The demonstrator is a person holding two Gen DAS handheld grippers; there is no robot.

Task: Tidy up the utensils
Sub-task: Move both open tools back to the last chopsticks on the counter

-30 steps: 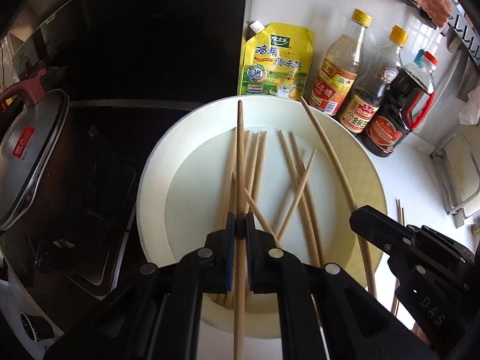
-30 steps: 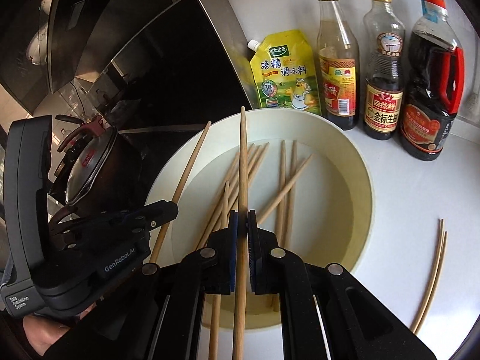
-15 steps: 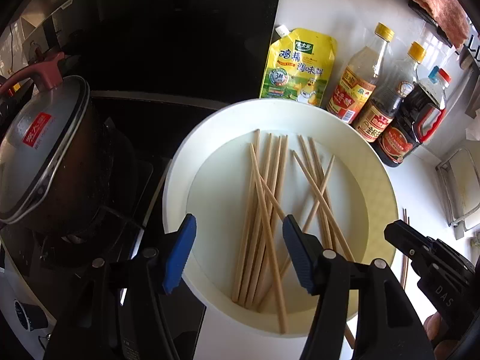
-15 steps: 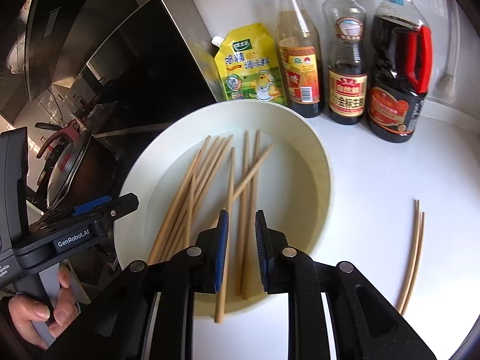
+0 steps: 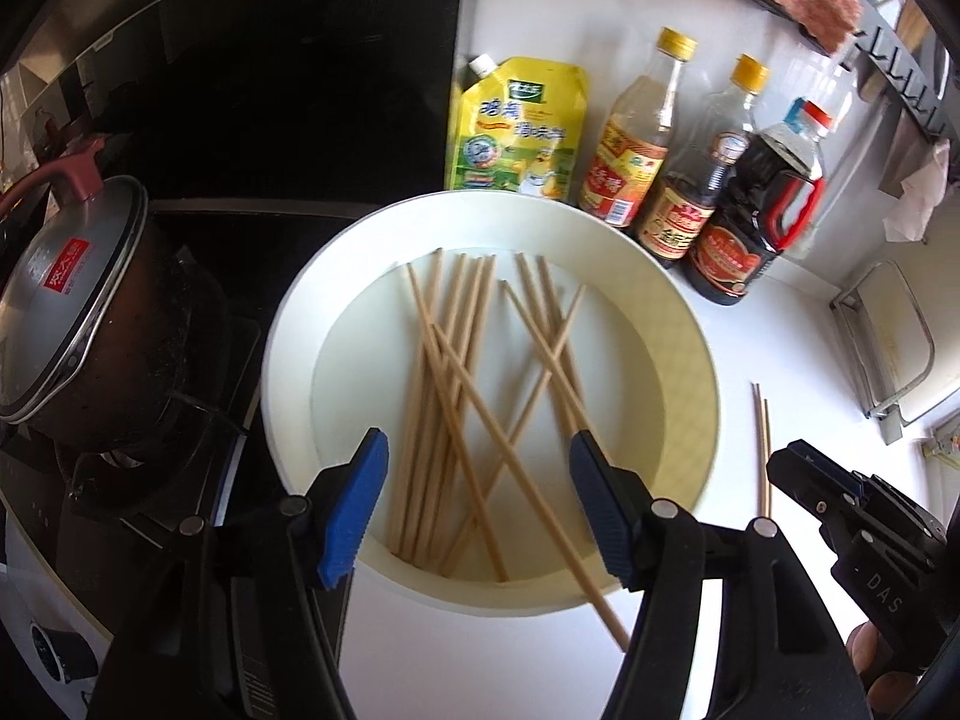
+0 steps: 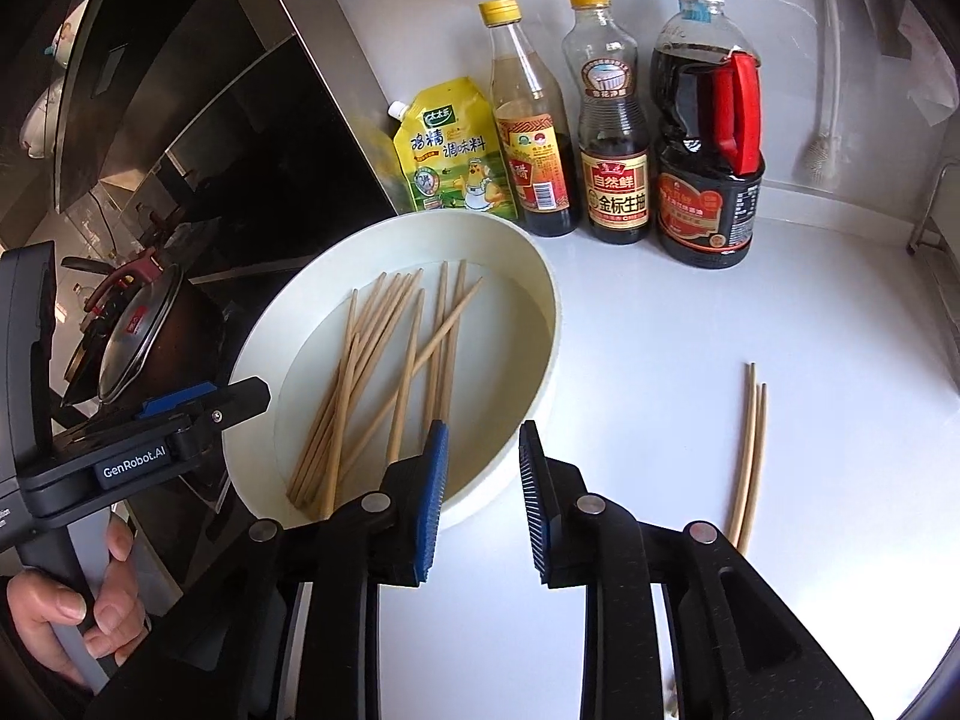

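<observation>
A white round bowl holds several wooden chopsticks lying crossed. One chopstick pokes out over the bowl's near rim. My left gripper hovers over the near rim with its jaws opening, and nothing is gripped between the blue pads. My right gripper is above the bowl's right edge, its jaws also opening and empty. A pair of chopsticks lies on the white counter to the right of the bowl.
A lidded pot sits on the black stove left of the bowl. A yellow pouch and three sauce bottles stand behind it. A wire rack is at the far right. A hand holds the left gripper.
Each gripper was shut on one chopstick a second ago. Both have let go and opened, and those chopsticks now lie in the bowl. The right gripper has shifted right.
</observation>
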